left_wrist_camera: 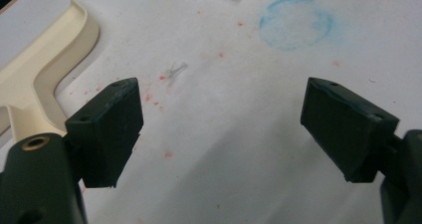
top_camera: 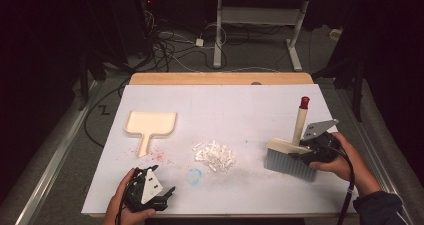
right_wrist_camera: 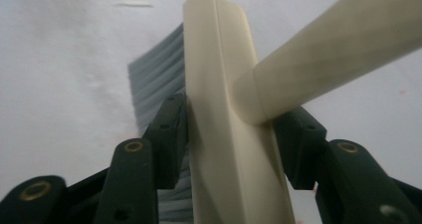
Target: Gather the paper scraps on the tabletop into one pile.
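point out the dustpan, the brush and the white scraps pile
dustpan [top_camera: 150,123], high view, on the flat tray floor
brush [top_camera: 289,164], high view, on the grey bristles
white scraps pile [top_camera: 215,155], high view, on the heap's middle

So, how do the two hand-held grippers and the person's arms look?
Each hand-held gripper, left and right, is black with two blocky jaws, brass-coloured rivets and a grey three-cornered plate on top. A black cable trails from the right one. The right arm wears a dark sleeve.

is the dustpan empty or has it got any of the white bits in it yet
Empty. The dustpan lies flat with a bare tray, while the white bits sit in a pile on the table, apart from it.
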Tool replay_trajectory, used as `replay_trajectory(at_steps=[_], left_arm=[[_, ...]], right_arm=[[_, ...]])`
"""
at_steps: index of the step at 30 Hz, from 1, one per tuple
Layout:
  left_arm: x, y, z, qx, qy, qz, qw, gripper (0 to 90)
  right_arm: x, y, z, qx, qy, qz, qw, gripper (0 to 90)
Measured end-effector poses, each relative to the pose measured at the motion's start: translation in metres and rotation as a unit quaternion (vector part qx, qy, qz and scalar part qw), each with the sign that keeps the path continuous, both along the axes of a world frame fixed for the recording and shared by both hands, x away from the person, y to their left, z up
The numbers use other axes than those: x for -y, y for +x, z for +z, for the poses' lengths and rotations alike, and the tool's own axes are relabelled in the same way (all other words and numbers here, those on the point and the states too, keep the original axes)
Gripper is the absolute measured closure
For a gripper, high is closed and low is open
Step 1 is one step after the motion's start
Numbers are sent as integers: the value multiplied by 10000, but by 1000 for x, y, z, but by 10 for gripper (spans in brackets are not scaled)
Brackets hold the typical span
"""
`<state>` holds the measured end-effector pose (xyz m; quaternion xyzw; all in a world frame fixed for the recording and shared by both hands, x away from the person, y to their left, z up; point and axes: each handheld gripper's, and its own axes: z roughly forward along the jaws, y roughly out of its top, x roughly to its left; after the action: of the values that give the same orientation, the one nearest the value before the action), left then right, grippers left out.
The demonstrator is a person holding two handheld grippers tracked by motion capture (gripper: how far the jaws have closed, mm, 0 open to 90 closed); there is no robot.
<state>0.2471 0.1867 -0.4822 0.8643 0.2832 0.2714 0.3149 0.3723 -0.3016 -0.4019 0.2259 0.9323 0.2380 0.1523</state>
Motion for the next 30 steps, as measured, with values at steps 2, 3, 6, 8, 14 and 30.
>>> replay_trajectory(at_steps=[2, 3, 6, 8, 14, 30], left_arm=[[0, 0, 0, -7, -1, 0, 10000, 162], [0, 0, 0, -5, 3, 6, 10000, 162], [-1, -1, 1, 81, -16, 68, 9999, 162], [-3, -1, 2, 119, -64, 115, 9998, 163], [-4, -1, 2, 132, -83, 130, 9998, 163], [-1, 0, 3, 148, -75, 101, 9998, 163]], right_arm=[[-3, 5, 1, 88, -152, 29, 9998, 506], [-4, 7, 1, 105, -163, 72, 9998, 500], [-8, 12, 0, 206, -402, 32, 9990, 469], [-7, 15, 2, 288, -553, -84, 9980, 429], [9, 15, 16, 1043, 214, -694, 9919, 464], [14, -25, 25, 2119, 1928, -1121, 9515, 312]])
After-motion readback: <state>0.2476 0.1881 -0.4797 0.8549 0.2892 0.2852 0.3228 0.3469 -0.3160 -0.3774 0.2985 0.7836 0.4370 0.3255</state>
